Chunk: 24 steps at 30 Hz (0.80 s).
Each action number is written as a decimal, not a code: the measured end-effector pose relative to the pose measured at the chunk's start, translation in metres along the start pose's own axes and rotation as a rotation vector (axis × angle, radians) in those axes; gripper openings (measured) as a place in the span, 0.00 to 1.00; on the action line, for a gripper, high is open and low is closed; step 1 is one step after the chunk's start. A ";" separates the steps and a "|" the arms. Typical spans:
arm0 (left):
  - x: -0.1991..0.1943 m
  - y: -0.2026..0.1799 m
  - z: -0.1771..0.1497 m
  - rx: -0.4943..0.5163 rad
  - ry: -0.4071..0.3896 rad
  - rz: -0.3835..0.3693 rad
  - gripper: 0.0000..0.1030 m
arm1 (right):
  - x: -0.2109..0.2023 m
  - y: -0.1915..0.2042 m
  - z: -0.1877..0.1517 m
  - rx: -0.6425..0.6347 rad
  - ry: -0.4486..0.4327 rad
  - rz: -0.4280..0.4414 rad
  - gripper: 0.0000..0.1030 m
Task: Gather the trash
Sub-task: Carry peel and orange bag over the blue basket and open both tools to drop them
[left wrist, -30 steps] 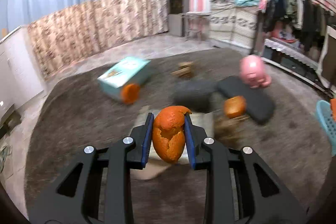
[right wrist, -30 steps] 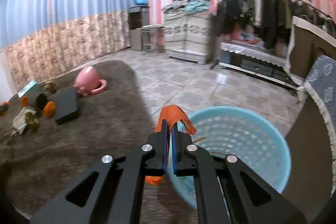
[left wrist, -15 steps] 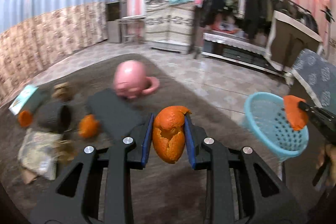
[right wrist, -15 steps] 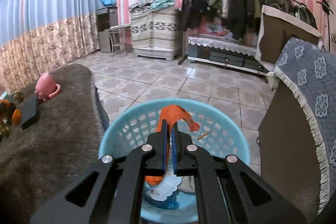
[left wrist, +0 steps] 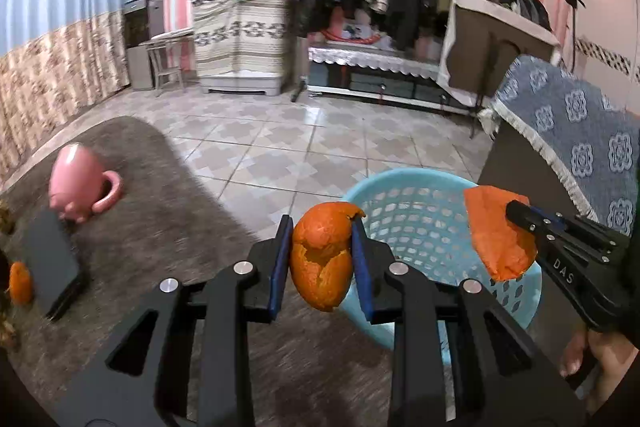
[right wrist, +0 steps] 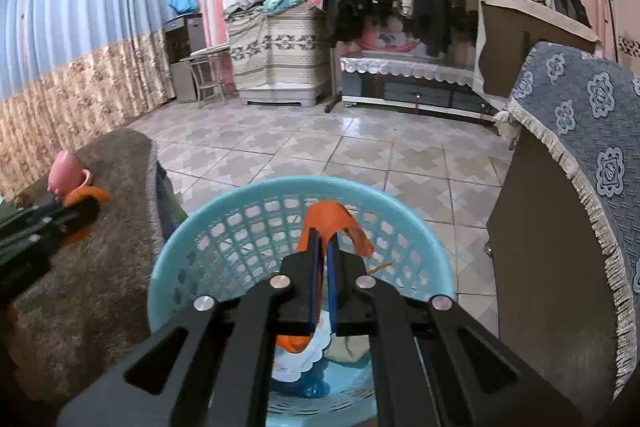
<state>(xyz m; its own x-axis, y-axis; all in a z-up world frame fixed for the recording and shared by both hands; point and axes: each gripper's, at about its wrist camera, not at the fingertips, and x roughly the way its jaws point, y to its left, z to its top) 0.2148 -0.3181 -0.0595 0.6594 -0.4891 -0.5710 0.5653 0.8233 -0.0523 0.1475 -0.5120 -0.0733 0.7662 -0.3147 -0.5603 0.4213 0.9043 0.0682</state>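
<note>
My left gripper (left wrist: 320,223) is shut on a curled piece of orange peel (left wrist: 322,261), held over the brown rug just left of the light blue basket (left wrist: 404,187). My right gripper (right wrist: 323,239) is shut on a flat orange peel (right wrist: 332,217) and holds it above the inside of the basket (right wrist: 248,199). In the left wrist view the right gripper (left wrist: 516,213) and its peel (left wrist: 498,239) hang over the basket's right rim. Some trash lies in the basket's bottom (right wrist: 304,371).
A pink mug (left wrist: 74,183), a dark flat case (left wrist: 50,263) and another orange peel (left wrist: 20,281) lie on the rug (left wrist: 168,211) at left. A cabinet with a blue patterned cloth (right wrist: 576,131) stands right of the basket. Tiled floor lies beyond.
My left gripper has swung right from the clutter on the rug to the basket, peel still held. My right gripper has moved from the basket's rim to above its inside.
</note>
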 end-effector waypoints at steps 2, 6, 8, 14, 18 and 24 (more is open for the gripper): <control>0.008 -0.012 0.003 0.021 -0.002 -0.015 0.28 | 0.002 -0.004 0.000 0.010 0.003 -0.009 0.04; 0.022 -0.028 0.009 0.044 -0.006 -0.032 0.28 | 0.006 -0.009 0.000 0.014 0.009 -0.021 0.04; 0.029 -0.034 0.016 0.062 -0.002 -0.051 0.34 | 0.007 -0.012 0.001 0.021 0.008 -0.027 0.04; 0.027 -0.031 0.026 0.045 -0.047 -0.017 0.75 | 0.009 -0.016 -0.002 0.040 0.018 -0.033 0.04; 0.022 -0.013 0.025 0.010 -0.054 0.026 0.85 | 0.011 -0.011 0.000 0.026 0.024 -0.032 0.04; 0.007 0.021 0.015 -0.035 -0.051 0.096 0.91 | 0.018 0.007 -0.002 -0.024 0.044 -0.029 0.04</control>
<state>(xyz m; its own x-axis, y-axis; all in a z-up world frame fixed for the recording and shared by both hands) 0.2385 -0.3084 -0.0526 0.7342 -0.4208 -0.5327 0.4812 0.8761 -0.0288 0.1632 -0.5102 -0.0849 0.7312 -0.3285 -0.5979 0.4309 0.9018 0.0315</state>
